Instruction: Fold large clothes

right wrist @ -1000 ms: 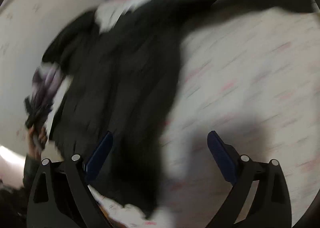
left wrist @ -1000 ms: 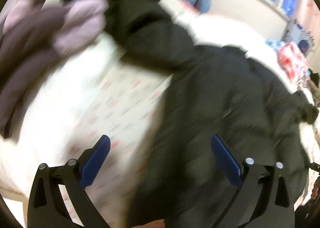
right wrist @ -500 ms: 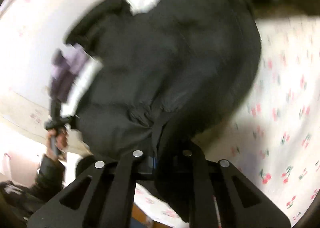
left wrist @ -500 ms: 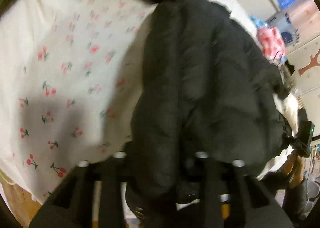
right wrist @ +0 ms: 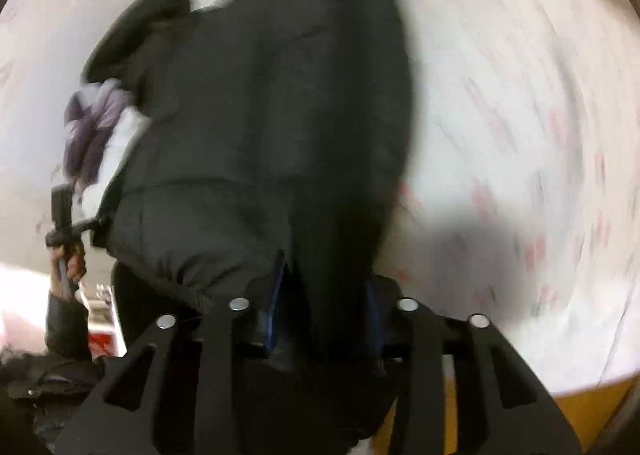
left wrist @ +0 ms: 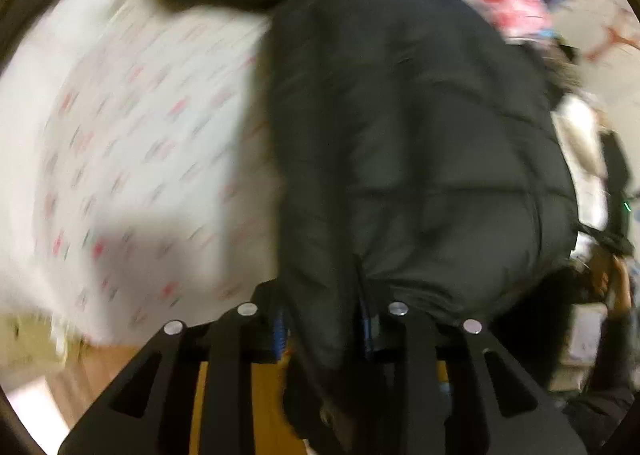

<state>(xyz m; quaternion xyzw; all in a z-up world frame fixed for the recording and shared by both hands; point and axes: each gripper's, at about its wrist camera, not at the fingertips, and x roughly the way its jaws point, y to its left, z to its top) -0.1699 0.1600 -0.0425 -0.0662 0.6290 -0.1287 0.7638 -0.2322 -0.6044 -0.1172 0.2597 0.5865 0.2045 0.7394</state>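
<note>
Jacket [left wrist: 420,143] was black puffy quilted cloth, faint sheen; sheet [left wrist: 132,143] white matt cotton-like cloth, red print; left gripper [left wrist: 324,327] matt black plastic, shiny metal rivets, blue pads; floor [left wrist: 248,403] looked smooth orange-brown wood

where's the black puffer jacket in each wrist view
Left wrist: the black puffer jacket fills the centre and right, its hem running down between the left tongs.
Right wrist: the jacket fills the centre and left, its hem between the right tongs.
Shared landmark: the cherry-print bedsheet under it.
</note>
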